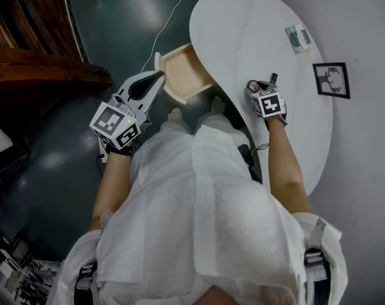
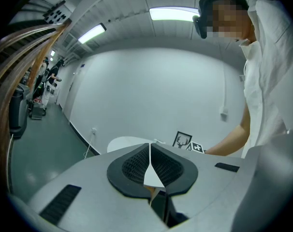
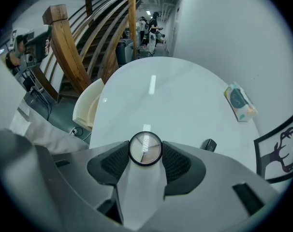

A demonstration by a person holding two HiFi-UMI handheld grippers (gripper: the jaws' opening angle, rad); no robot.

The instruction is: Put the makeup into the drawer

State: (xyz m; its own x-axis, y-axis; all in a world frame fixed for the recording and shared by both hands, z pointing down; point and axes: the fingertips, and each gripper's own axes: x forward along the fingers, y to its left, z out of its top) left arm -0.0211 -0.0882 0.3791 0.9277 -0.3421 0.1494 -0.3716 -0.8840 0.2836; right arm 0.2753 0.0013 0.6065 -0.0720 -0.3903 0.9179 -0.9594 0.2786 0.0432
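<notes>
A round makeup compact (image 3: 145,149) with a clear lid sits pinched between the jaws of my right gripper (image 3: 145,151), just above the white table (image 3: 175,95). In the head view, the right gripper (image 1: 257,86) hovers at the table's near left edge. The open wooden drawer (image 1: 183,74) juts out from under the table's left side; in the right gripper view the drawer (image 3: 86,106) shows as a pale box to the left. My left gripper (image 1: 158,76) is shut and empty beside the drawer's front. The left gripper (image 2: 150,146) points up at the wall.
A small black item (image 3: 209,144) lies on the table just right of the right gripper. A wipes packet (image 1: 298,38) lies farther back, and a framed deer picture (image 1: 331,79) is at the right. A white cable (image 1: 170,18) runs over the dark floor; a wooden staircase (image 3: 69,42) stands left.
</notes>
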